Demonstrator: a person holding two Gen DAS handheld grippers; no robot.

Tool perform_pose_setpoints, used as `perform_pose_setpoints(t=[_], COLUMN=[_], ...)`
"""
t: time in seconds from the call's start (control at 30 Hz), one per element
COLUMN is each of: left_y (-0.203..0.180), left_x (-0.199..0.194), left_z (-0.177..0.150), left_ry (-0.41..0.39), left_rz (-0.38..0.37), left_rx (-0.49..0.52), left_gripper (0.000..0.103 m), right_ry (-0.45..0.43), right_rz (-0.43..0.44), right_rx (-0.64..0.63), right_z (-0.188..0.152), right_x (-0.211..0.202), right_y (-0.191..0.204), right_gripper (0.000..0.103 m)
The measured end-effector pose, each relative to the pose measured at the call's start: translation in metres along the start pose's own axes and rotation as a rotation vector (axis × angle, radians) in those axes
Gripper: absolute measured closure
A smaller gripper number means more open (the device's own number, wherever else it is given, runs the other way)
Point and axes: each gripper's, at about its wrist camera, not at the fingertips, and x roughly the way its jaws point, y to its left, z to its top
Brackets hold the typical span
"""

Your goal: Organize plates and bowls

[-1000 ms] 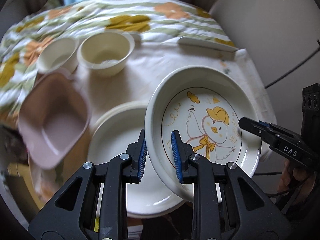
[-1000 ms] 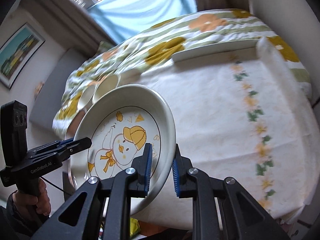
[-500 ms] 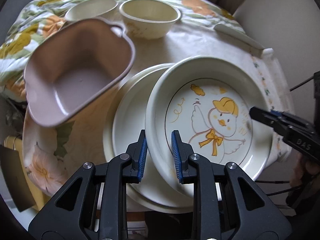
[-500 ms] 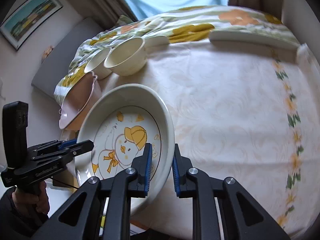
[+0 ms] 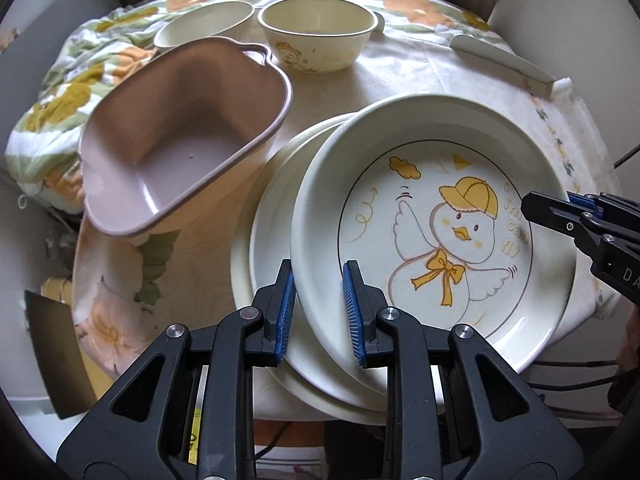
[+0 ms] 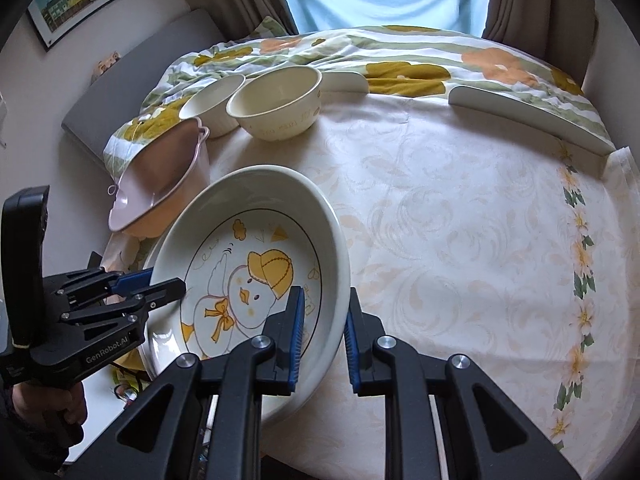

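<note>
A cream deep plate with a yellow-capped duck drawing (image 5: 432, 216) is held at both sides. My left gripper (image 5: 319, 312) is shut on its near rim. My right gripper (image 6: 322, 336) is shut on the opposite rim of the duck plate (image 6: 248, 264). The plate hangs tilted just above a larger plain cream plate (image 5: 264, 240) on the table. A pink heart-shaped bowl (image 5: 180, 140) stands to the left. Two cream bowls (image 5: 316, 32) (image 5: 204, 28) stand behind it.
The table has a pale floral cloth (image 6: 460, 220) with a raised white edge guard (image 6: 528, 120) at the back right. A flowered blanket (image 6: 400, 56) lies beyond the table. The right side of the cloth bears nothing.
Both grippers have carried the duck plate nearer to the table, over the plain plate. The pink bowl and cream bowls now show larger and closer in the left wrist view.
</note>
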Motion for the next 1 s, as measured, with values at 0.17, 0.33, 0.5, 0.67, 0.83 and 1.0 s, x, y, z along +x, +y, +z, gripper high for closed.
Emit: perform_pose_setpoints(t=[0.17, 0.33, 0.5, 0.67, 0.83, 1.0], left_y=[0.002, -0.007, -0.014, -0.018, -0.017, -0.025], left_x=[-0.005, -0.007, -0.01, -0.011, -0.012, -0.017], left_z=[-0.005, -0.009, -0.01, -0.01, -0.01, -0.012], left_ry=[-0.017, -0.038, -0.06, -0.076, -0.077, -0.108], left_rz=[0.042, 0.096, 0.157, 0.199, 0.205, 0.272], left_rx=[0.02, 0.068, 0.114, 0.15, 0.155, 0.208], left_gripper=[0.082, 0.082, 0.082, 0.082, 0.082, 0.082], right_ry=[-0.006, -0.005, -0.005, -0.007, -0.012, -0.019], right_rz=[-0.028, -0.071, -0.12, -0.16, -0.173, -0.184], right_rx=[-0.055, -0.096, -0.137, -0.173, -0.168, -0.165], right_z=[-0.002, -0.007, -0.011, -0.013, -0.011, -0.012], right_x=[0.003, 0.006, 0.011, 0.014, 0.017, 0.017], right_y=[0.011, 0.017, 0.021, 0.025, 0.025, 0.027], right_gripper=[0.086, 0.086, 0.086, 0.086, 0.086, 0.086])
